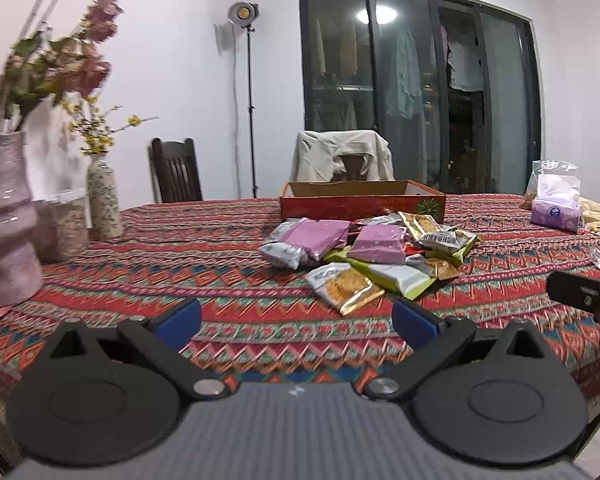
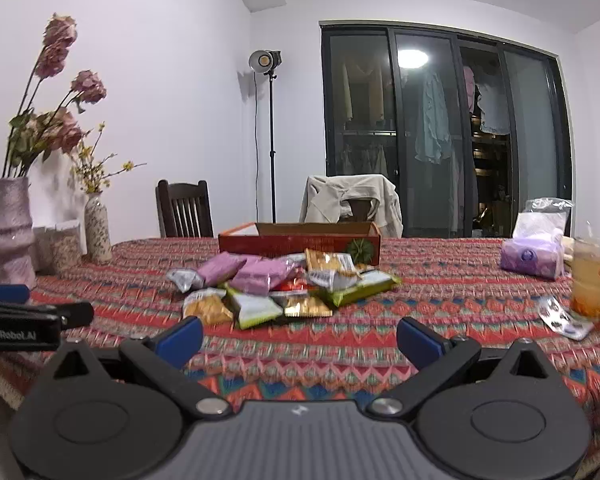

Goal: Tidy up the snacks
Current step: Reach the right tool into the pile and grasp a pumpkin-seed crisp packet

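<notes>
Both grippers hover low over near table edge, short of snacks. Left gripper (image 1: pixel 296 320) jaws wide apart, nothing held; right gripper (image 2: pixel 300 338) same.

Loose heap of purple, green, gold foil snack packets (image 2: pixel 284 284) lies mid-table, just before open red cardboard box (image 2: pixel 300 240).

Risks I see:
- packets overlap, slippery; pinch may lift two or push heap apart.
- clear cup w/ orange drink (image 2: pixel 594 280) near right gripper; wide swing may tip it.
</notes>
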{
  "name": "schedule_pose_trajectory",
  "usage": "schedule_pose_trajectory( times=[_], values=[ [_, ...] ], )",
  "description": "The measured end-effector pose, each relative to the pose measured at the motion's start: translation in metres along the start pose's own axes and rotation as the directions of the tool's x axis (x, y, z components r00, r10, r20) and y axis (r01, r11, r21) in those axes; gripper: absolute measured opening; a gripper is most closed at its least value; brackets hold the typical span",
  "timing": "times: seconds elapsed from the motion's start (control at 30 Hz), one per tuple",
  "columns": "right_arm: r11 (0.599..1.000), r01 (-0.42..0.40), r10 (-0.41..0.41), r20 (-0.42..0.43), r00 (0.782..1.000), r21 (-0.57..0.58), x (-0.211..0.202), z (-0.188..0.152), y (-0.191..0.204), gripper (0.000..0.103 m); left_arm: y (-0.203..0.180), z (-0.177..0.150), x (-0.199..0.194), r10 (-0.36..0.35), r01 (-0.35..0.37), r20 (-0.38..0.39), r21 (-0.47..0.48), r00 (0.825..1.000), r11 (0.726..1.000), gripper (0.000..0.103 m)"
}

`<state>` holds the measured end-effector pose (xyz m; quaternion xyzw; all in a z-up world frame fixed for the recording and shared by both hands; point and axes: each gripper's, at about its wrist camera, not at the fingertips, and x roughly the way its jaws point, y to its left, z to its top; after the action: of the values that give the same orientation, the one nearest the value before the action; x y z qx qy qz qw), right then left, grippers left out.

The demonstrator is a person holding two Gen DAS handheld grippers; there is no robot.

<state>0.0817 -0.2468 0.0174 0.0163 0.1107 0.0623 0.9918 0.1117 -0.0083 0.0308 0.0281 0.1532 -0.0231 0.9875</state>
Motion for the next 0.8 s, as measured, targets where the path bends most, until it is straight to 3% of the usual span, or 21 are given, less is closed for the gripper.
schedule_pose_trajectory(
  times=[0.3, 0.7, 0.77, 0.8],
  values=[
    [1.000, -0.014, 0.014, -0.056, 0.998, 0.012, 0.067, 0.028, -0.014, 0.103, -0.008, 0.023, 0.077, -0.047, 0.044, -0.114, -0.023, 0.992, 0.999, 0.103],
    [0.996, -0.064, 0.072, -0.142, 0.987, 0.062, 0.151, 0.041, -0.034, 0.102, -0.018, 0.031, 0.179, -0.084, 0.058, -0.274, -0.102, 0.958, 0.993, 0.103],
    [0.994, -0.088, 0.097, -0.160, 0.982, 0.060, 0.169, 0.041, -0.034, 0.093, -0.018, 0.031, 0.189, -0.098, 0.066, -0.288, -0.119, 0.952, 0.991, 0.103],
    [0.992, -0.106, 0.116, -0.174, 0.978, 0.064, 0.177, 0.042, -0.033, 0.082, -0.019, 0.030, 0.194, -0.103, 0.067, -0.298, -0.130, 0.949, 0.989, 0.101]
  ],
)
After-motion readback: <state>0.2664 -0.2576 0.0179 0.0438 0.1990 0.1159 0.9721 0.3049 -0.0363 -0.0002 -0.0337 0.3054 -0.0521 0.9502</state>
